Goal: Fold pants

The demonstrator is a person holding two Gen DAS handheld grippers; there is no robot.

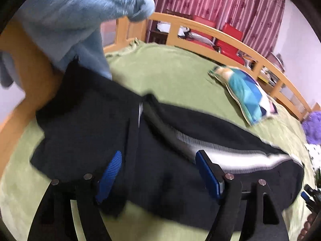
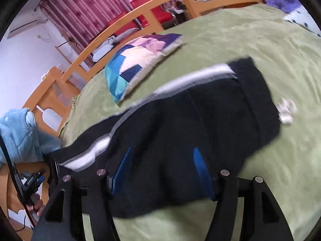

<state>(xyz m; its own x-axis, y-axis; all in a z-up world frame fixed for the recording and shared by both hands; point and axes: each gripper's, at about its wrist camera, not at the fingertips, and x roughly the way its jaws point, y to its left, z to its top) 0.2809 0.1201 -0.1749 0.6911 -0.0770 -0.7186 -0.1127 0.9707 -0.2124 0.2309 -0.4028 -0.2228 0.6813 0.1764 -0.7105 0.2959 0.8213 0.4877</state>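
Black pants [image 1: 80, 120] [image 2: 180, 120] with a white and grey side stripe [image 1: 230, 156] [image 2: 190, 78] lie spread across the green bedspread [image 1: 170, 70] [image 2: 240, 30]. My left gripper [image 1: 159, 154] hangs just over the near part of the cloth. Its blue pads [image 1: 112, 170] stand wide apart and press on nothing. My right gripper [image 2: 163, 149] is likewise open over the near edge of the pants, close to the waistband end, with its blue pads [image 2: 200, 166] clear of the fabric. The picture is blurred.
A patchwork pillow [image 1: 244, 92] [image 2: 138, 62] lies beyond the pants. A wooden bed rail [image 1: 200, 28] [image 2: 120, 24] runs along the far side. A light blue fluffy cloth [image 1: 80, 10] [image 2: 18, 132] hangs at the left. A small white object [image 2: 286, 110] lies right of the pants.
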